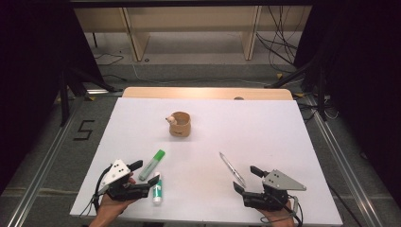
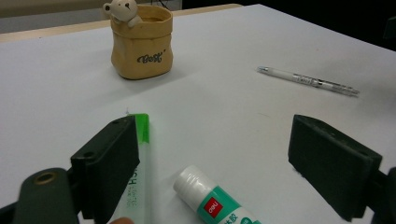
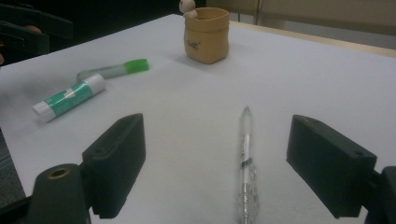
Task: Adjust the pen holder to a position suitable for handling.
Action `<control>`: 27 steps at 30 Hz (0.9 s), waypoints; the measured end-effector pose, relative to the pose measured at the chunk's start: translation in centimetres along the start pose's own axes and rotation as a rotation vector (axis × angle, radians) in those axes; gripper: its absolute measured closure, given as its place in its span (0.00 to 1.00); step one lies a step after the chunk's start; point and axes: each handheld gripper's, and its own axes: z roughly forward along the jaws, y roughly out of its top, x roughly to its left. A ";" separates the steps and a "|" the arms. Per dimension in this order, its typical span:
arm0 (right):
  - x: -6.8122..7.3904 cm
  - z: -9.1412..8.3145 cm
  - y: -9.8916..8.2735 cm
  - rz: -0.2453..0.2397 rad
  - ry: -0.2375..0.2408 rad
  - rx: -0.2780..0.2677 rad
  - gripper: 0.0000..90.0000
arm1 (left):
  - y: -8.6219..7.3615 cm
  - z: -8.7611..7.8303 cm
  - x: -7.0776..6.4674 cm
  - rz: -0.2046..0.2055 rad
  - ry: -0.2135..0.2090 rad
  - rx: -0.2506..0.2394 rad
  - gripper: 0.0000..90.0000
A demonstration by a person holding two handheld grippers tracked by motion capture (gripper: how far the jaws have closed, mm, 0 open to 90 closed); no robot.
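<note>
A tan pen cup [image 1: 180, 124] [image 2: 141, 41] [image 3: 206, 35] with a small bear figure on its rim stands upright on the white table top [image 1: 265, 127]. A green-capped marker [image 1: 152, 164] [image 2: 137, 168] [image 3: 112, 69] and a white-and-green glue stick [image 1: 157, 189] [image 2: 215, 205] [image 3: 69, 97] lie near the front left. My left gripper [image 1: 145, 172] [image 2: 224, 163] rests low by them, open; the glue stick's white end lies between its jaws, untouched. A clear pen [image 1: 232, 169] [image 2: 308, 80] [image 3: 245, 163] lies front right. My right gripper [image 1: 247, 178] [image 3: 233, 163] is open, with the pen lying between its jaws.
Beyond the table's far wooden edge [image 1: 208, 92] lies grey floor with cables [image 1: 279, 45] and wooden furniture legs. Dark stands flank the table on both sides. A "5" mark [image 1: 83, 130] is on the floor at the left.
</note>
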 end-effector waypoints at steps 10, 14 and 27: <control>0.0 0.0 0.0 0.002 -0.002 -0.006 0.23 | 0.1 -0.1 0.1 -0.022 -0.002 -0.002 0.18; 0.1 0.1 0.0 0.004 -0.004 -0.011 0.23 | 0.5 -0.3 0.2 -0.040 0.004 -0.022 0.18; 0.0 0.0 0.1 0.010 -0.015 -0.018 0.23 | 1.3 0.7 1.3 -0.082 0.065 0.014 0.18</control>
